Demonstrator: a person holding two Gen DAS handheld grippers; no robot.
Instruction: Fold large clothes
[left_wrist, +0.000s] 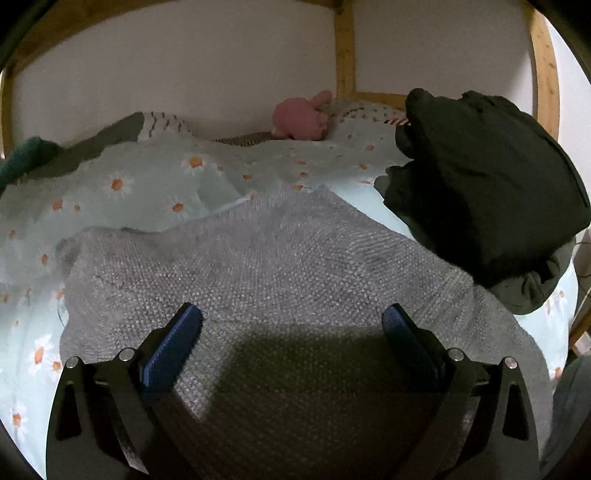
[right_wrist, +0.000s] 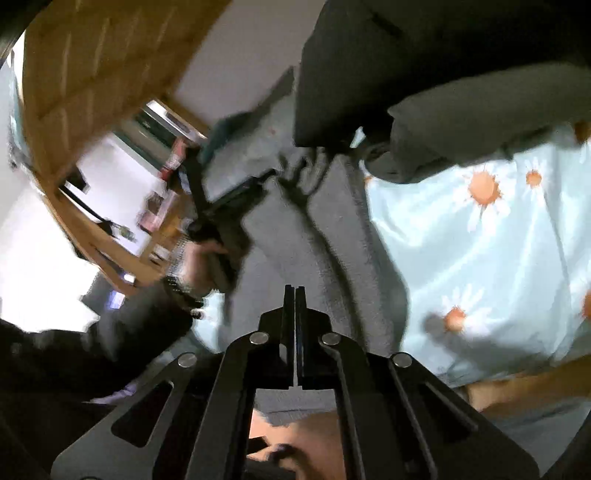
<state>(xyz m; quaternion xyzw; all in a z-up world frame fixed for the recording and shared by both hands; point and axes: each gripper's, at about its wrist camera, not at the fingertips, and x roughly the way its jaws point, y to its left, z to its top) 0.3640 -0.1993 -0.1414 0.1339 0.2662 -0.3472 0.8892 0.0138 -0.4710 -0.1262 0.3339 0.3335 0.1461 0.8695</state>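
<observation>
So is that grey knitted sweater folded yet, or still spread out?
Partly folded: the grey sweater lies on the bedspread with an edge doubled over.

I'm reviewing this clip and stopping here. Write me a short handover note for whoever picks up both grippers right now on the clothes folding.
Left gripper: jaws wide open, nothing between them, hovering over the grey knit sweater.
Right gripper: jaws shut; no cloth visibly held. Its view is blurred.
Things: the sweater lies spread on the daisy-print bedding, with a fold edge showing near the left gripper. A dark garment sits bundled to its right; I cannot tell if it is properly folded.
Done: the sweater appears partly folded.
Left: finish and tidy the sweater fold, then check the dark garment.
</observation>
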